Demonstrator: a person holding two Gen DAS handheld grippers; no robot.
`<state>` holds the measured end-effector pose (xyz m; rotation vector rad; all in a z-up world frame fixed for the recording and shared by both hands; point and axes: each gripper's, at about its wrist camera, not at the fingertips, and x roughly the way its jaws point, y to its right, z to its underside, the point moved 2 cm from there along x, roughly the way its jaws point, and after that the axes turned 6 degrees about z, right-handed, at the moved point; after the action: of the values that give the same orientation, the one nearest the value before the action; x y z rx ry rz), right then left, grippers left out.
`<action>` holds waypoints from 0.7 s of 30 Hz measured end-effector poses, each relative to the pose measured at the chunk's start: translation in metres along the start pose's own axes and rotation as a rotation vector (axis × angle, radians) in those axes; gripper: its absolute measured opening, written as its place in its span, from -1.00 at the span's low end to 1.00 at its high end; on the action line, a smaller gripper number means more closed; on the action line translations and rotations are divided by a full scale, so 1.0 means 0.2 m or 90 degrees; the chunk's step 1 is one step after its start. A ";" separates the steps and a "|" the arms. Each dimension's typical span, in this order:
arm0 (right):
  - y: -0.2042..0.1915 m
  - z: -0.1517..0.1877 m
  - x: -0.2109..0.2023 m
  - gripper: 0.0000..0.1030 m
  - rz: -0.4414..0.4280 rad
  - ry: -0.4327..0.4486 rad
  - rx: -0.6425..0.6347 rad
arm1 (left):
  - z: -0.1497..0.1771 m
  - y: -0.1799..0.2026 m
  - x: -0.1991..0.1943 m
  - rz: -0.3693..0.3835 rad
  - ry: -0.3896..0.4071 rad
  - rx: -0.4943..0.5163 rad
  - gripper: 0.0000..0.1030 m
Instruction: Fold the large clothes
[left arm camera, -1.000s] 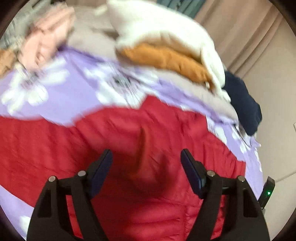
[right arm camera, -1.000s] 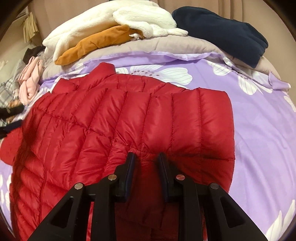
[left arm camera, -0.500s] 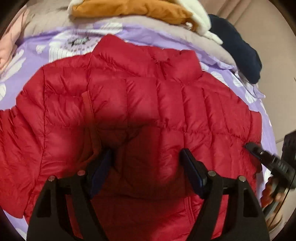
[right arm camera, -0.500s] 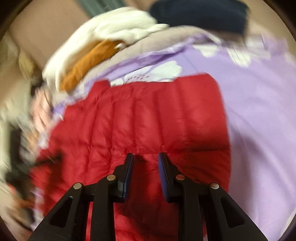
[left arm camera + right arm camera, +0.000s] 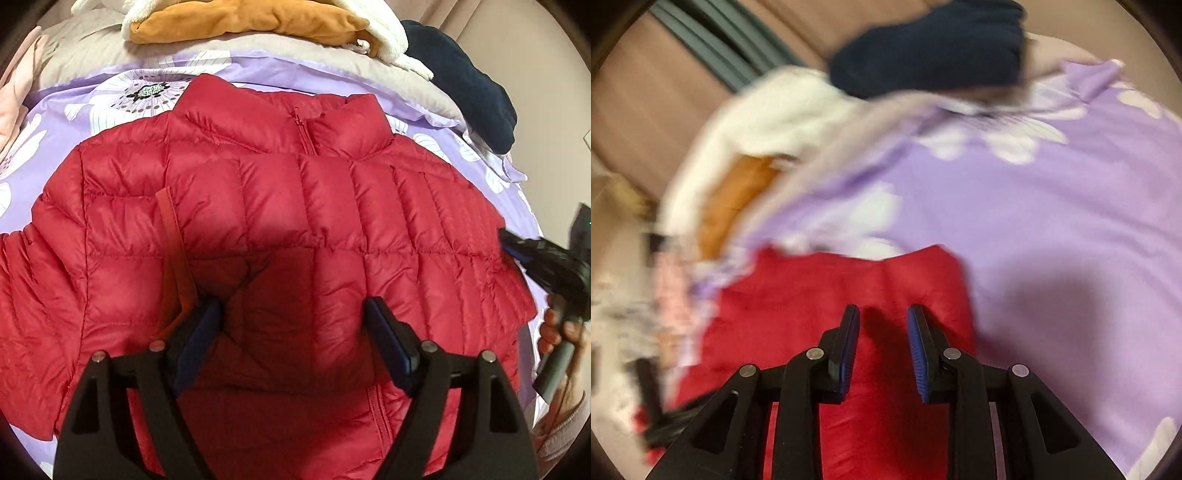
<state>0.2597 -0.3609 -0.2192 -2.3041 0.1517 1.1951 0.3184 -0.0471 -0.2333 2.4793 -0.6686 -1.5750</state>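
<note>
A red quilted puffer jacket [image 5: 280, 229] lies front-up on a purple flowered bedsheet [image 5: 122, 92], collar toward the far side, one sleeve folded across its body. My left gripper [image 5: 295, 317] is open wide just above the jacket's middle, holding nothing. My right gripper [image 5: 882, 325] hovers over the jacket's edge [image 5: 820, 295] with its jaws partly apart and nothing between them; this view is blurred. The right gripper also shows in the left wrist view [image 5: 546, 258] at the jacket's right side.
At the bed's far side lie an orange garment [image 5: 251, 18], a white fleece [image 5: 391, 40] and a dark navy garment [image 5: 469, 85]. A pink garment [image 5: 14, 85] lies at the far left. A beige curtain [image 5: 657, 96] hangs behind.
The left gripper pulled back and up, bringing the whole jacket into view. The right gripper swung right and lifted off the jacket, its jaws slightly wider.
</note>
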 end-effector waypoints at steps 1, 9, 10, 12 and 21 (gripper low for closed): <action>0.01 0.01 0.03 -0.74 -0.002 -0.012 0.010 | 0.00 0.00 0.00 -0.002 -0.001 0.003 0.57; -0.07 0.14 -0.24 -0.72 -0.059 0.015 -0.057 | 0.02 -0.02 -0.03 -0.001 -0.003 -0.013 0.58; -0.08 0.18 -0.25 -0.72 -0.052 0.012 -0.072 | 0.02 -0.03 -0.04 -0.002 -0.004 -0.012 0.58; -0.10 0.30 -0.24 -0.72 -0.026 -0.001 -0.124 | 0.04 -0.04 -0.04 -0.009 -0.004 -0.006 0.58; -0.14 0.37 -0.23 -0.52 0.015 -0.003 -0.133 | 0.14 -0.09 -0.27 0.030 0.030 -0.080 0.71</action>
<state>0.1877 -0.3057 -0.2068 -2.4843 0.0542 1.2809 0.2805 -0.0034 -0.2072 2.3846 -0.5977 -1.4897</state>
